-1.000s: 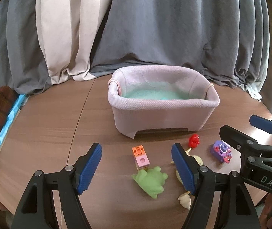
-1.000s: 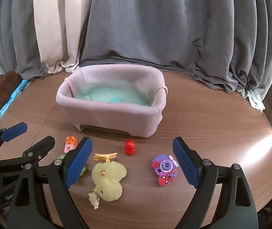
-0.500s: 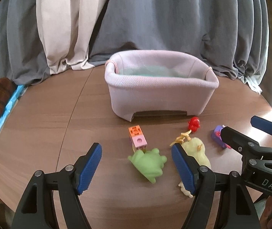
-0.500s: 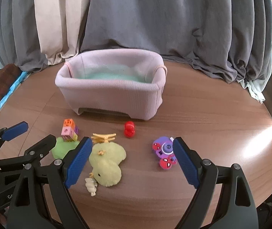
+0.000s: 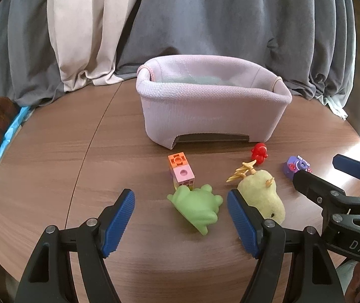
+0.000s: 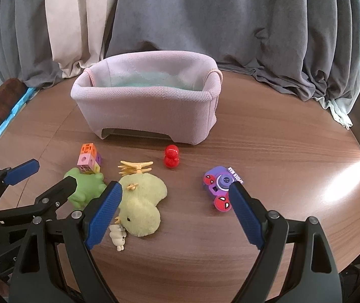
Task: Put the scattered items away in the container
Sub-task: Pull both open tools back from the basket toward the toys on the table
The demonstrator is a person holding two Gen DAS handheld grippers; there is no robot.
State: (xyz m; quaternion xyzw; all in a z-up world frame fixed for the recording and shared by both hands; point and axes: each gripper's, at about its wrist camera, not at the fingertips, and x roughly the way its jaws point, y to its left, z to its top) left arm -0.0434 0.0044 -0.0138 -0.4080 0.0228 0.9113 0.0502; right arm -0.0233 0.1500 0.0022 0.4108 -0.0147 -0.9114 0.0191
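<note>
The pink fabric basket stands upright toward the back of the round wooden table, and every toy lies outside it on the near side, so the tidying looks to be at its first pickup. Just in front of the basket lie the small red figure and the stacked colour blocks; nearer than those are the green frog, the yellow plush with an orange hair clip at its far edge, and the purple toy camera, furthest to the right. The left gripper has its jaws wide apart and empty, roughly lined up on the frog. The right gripper is likewise wide open and holds nothing, poised between plush and camera. The next move probably calls for lowering over one toy, closing, then lifting it over the basket's rim.
</note>
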